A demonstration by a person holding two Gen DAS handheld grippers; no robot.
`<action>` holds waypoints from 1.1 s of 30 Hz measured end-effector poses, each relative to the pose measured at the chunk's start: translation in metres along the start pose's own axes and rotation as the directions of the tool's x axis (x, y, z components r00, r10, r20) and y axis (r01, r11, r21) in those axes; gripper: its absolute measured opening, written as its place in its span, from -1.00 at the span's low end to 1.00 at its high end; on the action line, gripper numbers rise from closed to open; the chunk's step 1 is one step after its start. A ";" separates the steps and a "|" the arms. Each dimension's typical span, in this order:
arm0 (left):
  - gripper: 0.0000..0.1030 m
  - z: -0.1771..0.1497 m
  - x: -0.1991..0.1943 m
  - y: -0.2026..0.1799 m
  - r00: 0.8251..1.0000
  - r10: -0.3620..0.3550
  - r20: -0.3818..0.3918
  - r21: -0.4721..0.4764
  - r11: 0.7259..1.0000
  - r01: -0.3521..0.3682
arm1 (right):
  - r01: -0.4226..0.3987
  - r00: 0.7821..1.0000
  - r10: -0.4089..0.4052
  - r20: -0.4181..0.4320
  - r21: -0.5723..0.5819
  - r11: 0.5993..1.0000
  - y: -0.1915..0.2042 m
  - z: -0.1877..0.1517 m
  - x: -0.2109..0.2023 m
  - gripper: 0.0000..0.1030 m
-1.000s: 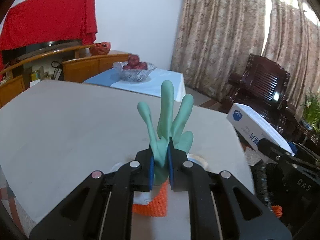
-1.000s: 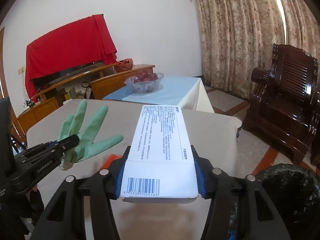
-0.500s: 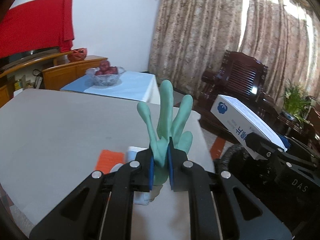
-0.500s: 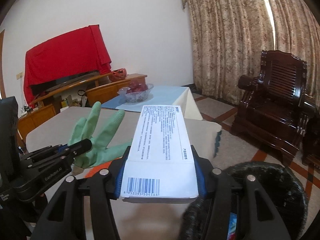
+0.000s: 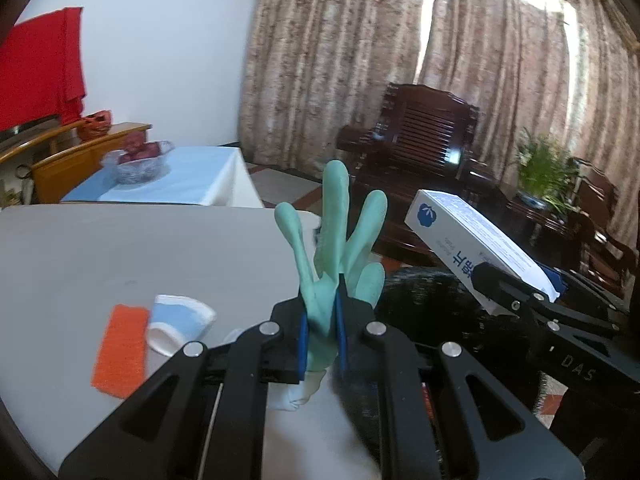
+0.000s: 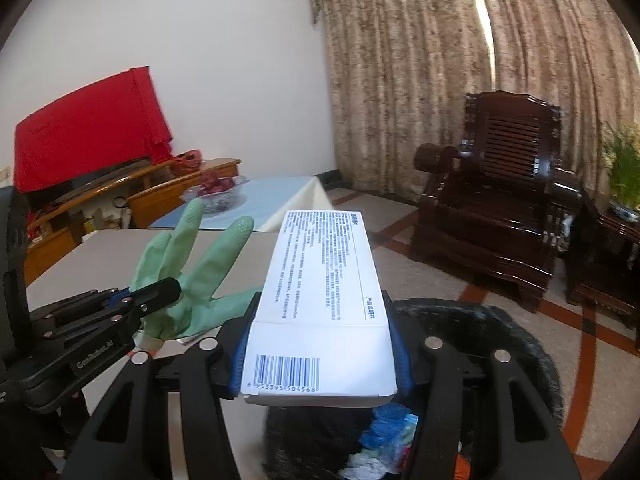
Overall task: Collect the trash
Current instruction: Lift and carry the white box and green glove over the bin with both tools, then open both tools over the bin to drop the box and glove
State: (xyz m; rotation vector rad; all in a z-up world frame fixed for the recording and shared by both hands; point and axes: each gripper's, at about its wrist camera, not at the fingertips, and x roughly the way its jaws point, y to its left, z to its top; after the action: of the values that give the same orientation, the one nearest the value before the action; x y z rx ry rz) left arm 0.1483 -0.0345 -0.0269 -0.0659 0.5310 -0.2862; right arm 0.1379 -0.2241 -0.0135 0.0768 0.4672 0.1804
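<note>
Gripping white box (image 6: pixel 320 304), barcode 6953395504568 readable, right gripper (image 6: pixel 320 360) tilts over black bin (image 6: pixel 500 344); left gripper (image 5: pixel 320 332) fingers pinch green glove (image 5: pixel 336 248) upright.

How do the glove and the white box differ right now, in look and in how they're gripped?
The green glove is soft, its fingers splaying upward; the white box is rigid, flat and printed, with a barcode. The left gripper pinches the glove nearly shut; the right gripper spans the box with jaws wide. Both are held clear of the table.
</note>
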 end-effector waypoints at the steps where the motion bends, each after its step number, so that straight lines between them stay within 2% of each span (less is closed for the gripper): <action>1: -0.80 -0.001 0.003 -0.007 1.000 -0.011 -0.002 0.007 1.000 0.011 | 0.011 1.000 -0.011 0.001 0.005 1.000 -0.005 -0.001 -0.002 0.06; 12: -0.80 -0.013 0.039 -0.063 0.992 -0.113 -0.053 0.046 0.992 0.115 | 0.130 0.991 -0.129 -0.022 0.051 0.990 -0.057 -0.022 -0.017 0.06; 21: -0.80 -0.023 0.072 -0.092 0.984 -0.151 -0.100 0.078 0.984 0.159 | 0.213 0.975 -0.207 -0.077 0.088 0.973 -0.096 -0.041 -0.015 0.06; 25: -0.80 -0.031 0.092 -0.102 0.976 -0.167 -0.143 0.083 0.980 0.180 | 0.251 0.964 -0.241 -0.115 0.086 0.964 -0.109 -0.052 -0.008 0.06; 30: -0.80 -0.041 0.110 -0.111 0.969 -0.170 -0.179 0.098 0.977 0.190 | 0.266 0.957 -0.251 -0.144 0.102 0.959 -0.116 -0.059 -0.001 0.06; 33: -0.72 -0.041 0.116 -0.113 0.966 -0.175 -0.188 0.096 0.976 0.195 | 0.271 0.954 -0.253 -0.164 0.103 0.957 -0.119 -0.063 0.003 0.09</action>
State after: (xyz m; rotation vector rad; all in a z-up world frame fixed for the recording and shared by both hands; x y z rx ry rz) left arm 0.1942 -0.1754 -0.1040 0.0218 0.6874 -0.5081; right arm 0.1301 -0.3386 -0.0848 0.1225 0.6330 -0.1059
